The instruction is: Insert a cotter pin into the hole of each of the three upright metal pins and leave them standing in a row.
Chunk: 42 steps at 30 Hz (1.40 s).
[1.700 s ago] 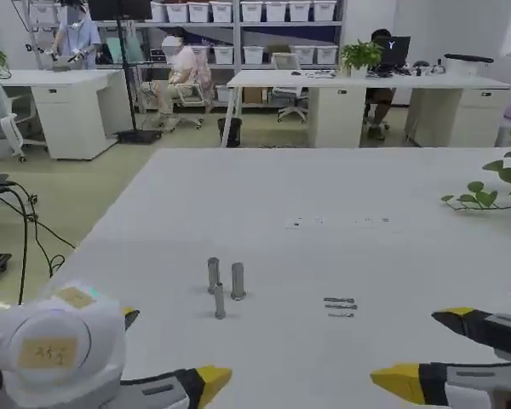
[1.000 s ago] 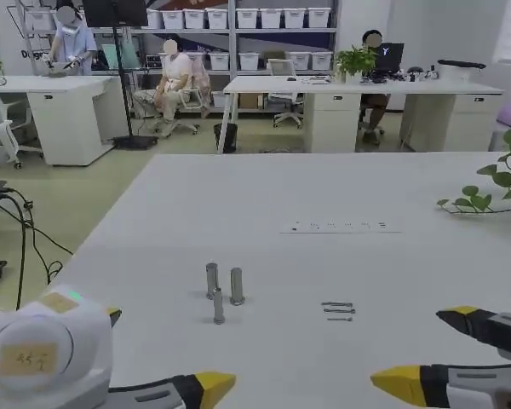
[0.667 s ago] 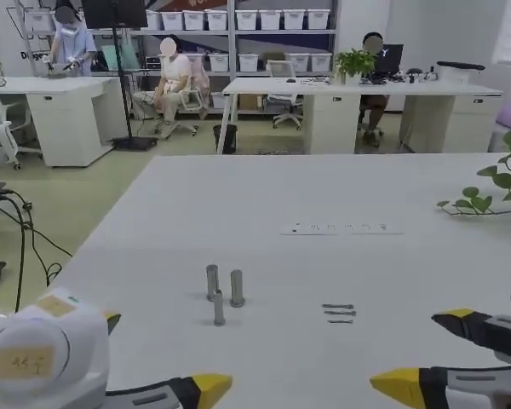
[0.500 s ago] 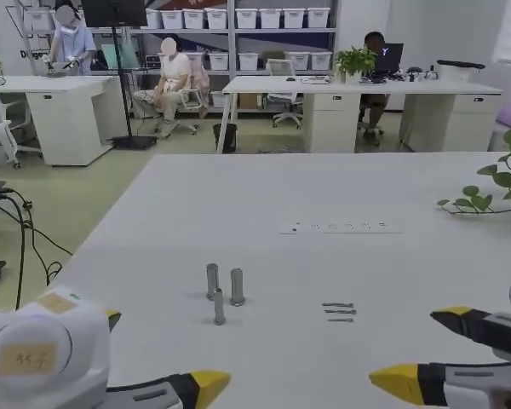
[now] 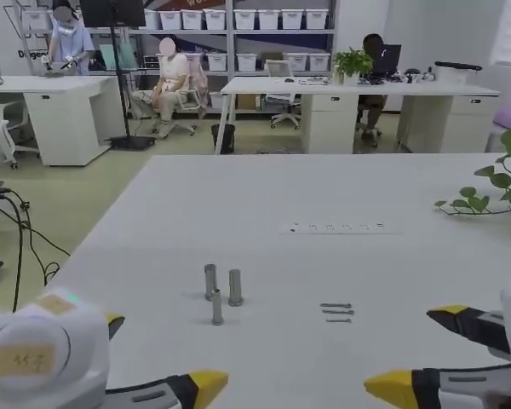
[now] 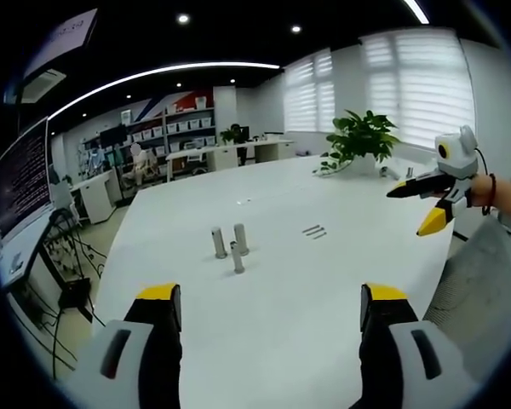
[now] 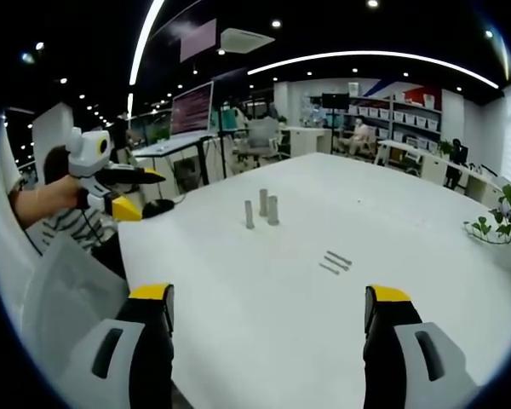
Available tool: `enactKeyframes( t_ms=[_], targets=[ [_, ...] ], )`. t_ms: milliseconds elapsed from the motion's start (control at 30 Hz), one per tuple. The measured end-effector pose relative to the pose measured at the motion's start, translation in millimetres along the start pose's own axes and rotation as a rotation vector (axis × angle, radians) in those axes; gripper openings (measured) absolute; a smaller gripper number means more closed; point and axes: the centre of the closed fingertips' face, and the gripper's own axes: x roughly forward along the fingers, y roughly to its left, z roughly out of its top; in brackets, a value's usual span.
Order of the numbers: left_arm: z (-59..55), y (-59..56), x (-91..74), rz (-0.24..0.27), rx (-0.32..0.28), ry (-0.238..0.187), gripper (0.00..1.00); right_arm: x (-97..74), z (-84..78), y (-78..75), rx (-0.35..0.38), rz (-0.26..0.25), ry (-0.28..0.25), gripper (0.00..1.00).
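Three short metal pins stand upright in a tight cluster on the white table; they also appear in the left gripper view and the right gripper view. Three thin cotter pins lie side by side to their right. My left gripper hovers near the table's front edge at lower left, open and empty. At lower right my right gripper is open too, holding nothing. Both are well short of the pins.
A leafy plant reaches over the table's right edge. A pale strip lies flat beyond the pins. Desks, shelves and seated people fill the room behind. A black cable trails on the floor at left.
The headset view has shifted slightly. The pins and cotter pins have not moved, and both grippers stay open near the front edge.
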Motion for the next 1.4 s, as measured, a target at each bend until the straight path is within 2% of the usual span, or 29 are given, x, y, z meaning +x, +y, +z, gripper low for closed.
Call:
enactKeyframes(
  t_ms=[167,300,533,733,867,967,1267,1400],
  targets=[
    [0.2,1.0,-0.6,0.006,0.001,-0.009,0.84,0.9,-1.2,-1.5,0.005,-0.005,0.002,0.98],
    [-0.7,1.5,-0.6,0.006,0.004,-0.006,0.82,-0.6,5.6,-5.1,0.035,-0.017,-0.039,1.00],
    [-0.9,1.9,1.6,0.003,0.012,-0.005,0.80,0.8,7.6,-6.2,0.033,-0.020,-0.044,1.00],
    [1.2,3.8,6.5,-0.004,0.005,-0.022,0.74,1.4,13.0,-6.8,0.025,-0.025,-0.073,0.92],
    [1.0,8.8,12.1,0.003,0.011,-0.019,0.66,1.9,15.6,-9.1,0.019,-0.028,-0.083,0.85],
    [1.7,13.6,17.6,0.006,0.004,-0.023,0.64,2.9,15.7,-11.4,0.027,-0.028,-0.084,0.82],
    [-0.5,26.1,45.3,-0.003,0.024,-0.007,0.48,5.0,16.8,-19.2,0.090,-0.037,-0.104,0.68],
    [-0.3,29.5,60.1,-0.010,0.038,0.000,0.44,6.2,17.7,-21.1,0.082,-0.043,-0.106,0.64]
  ],
)
